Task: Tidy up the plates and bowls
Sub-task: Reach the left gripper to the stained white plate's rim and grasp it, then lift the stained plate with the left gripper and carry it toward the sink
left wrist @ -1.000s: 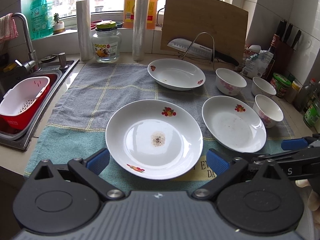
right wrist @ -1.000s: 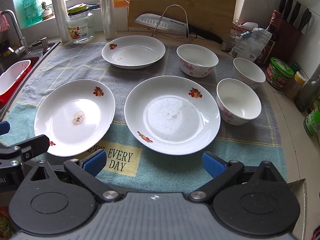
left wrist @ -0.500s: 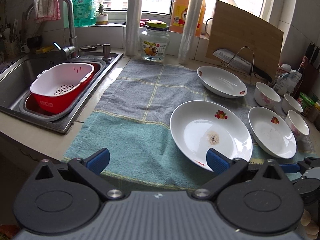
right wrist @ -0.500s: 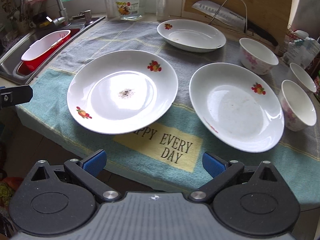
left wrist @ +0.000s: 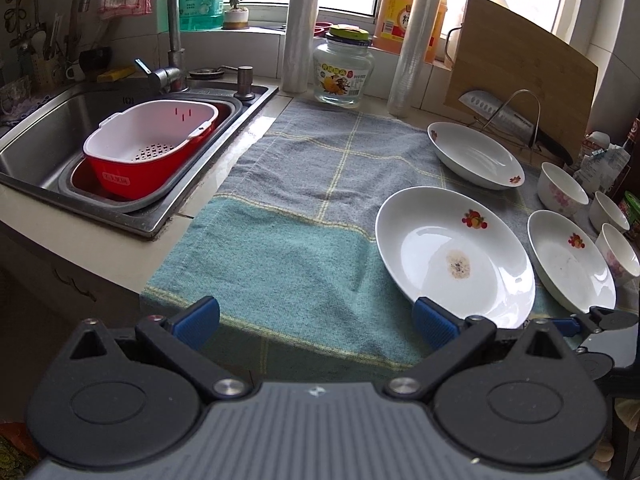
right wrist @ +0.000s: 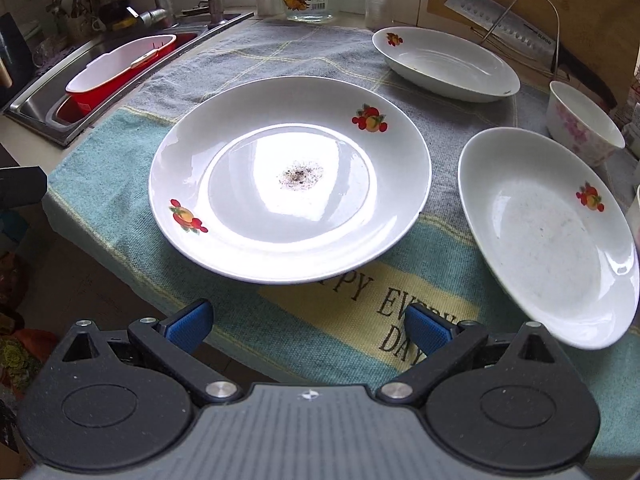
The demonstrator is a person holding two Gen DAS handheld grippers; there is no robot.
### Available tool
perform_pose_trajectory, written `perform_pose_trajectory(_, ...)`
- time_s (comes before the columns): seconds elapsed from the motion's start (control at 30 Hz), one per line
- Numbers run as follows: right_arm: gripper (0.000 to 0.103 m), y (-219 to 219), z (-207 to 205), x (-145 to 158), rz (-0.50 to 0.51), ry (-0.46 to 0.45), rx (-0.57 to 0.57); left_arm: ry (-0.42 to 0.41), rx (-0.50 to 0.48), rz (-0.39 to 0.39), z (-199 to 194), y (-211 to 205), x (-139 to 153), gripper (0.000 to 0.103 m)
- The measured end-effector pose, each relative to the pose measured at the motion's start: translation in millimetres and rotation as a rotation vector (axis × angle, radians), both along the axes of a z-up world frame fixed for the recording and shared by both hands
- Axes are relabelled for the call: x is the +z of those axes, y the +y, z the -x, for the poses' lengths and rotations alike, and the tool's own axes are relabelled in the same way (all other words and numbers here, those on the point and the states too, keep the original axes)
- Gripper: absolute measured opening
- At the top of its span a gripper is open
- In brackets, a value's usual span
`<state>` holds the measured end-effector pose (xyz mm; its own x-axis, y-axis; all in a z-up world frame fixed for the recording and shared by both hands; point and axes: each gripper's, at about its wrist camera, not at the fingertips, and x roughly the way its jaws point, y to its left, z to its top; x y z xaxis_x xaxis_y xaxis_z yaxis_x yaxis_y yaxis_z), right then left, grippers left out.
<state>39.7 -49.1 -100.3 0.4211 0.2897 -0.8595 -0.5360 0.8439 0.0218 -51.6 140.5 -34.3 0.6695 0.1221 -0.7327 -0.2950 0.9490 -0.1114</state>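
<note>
Plate [right wrist: 290, 178] with the dark stain lies at twelve o'clock of the empty, wide-open right gripper [right wrist: 308, 330]; it should pinch the near rim squarely. Left gripper [left wrist: 316, 322] gapes empty too.

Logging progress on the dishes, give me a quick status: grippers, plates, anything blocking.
Left gripper and right gripper open, empty. Stained plate untouched on towel, right gripper facing it. Nothing blocking.

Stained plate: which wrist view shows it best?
Right wrist: the stained plate fills mid-frame, whole rim and both fruit decals visible. In the left wrist view it sits smaller at right, its near rim cut by a finger.
</note>
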Motion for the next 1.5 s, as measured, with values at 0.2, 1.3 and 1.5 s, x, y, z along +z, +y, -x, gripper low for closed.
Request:
perform_pose_trajectory(0.2, 0.103, 5.4, -4.8, -3.6, 0.012, -0.048, 0.088, 0.010, -0.019, 0.005, -23.2, -13.6, -1.5, 0.102)
perform_pose_trajectory(1.3, 0.103, 5.0, -20.6, -6.3, -0.039, -0.116, 0.165, 0.155, -0.527, 0.089, -160.4, -14.2, -42.2, 0.102)
perform_pose_trajectory(1.5, 0.103, 5.5, -18.5, -6.7, -0.037, -0.116, 0.136, 0.218, -0.619, 0.085, -172.8, -15.5, -54.4, 0.102)
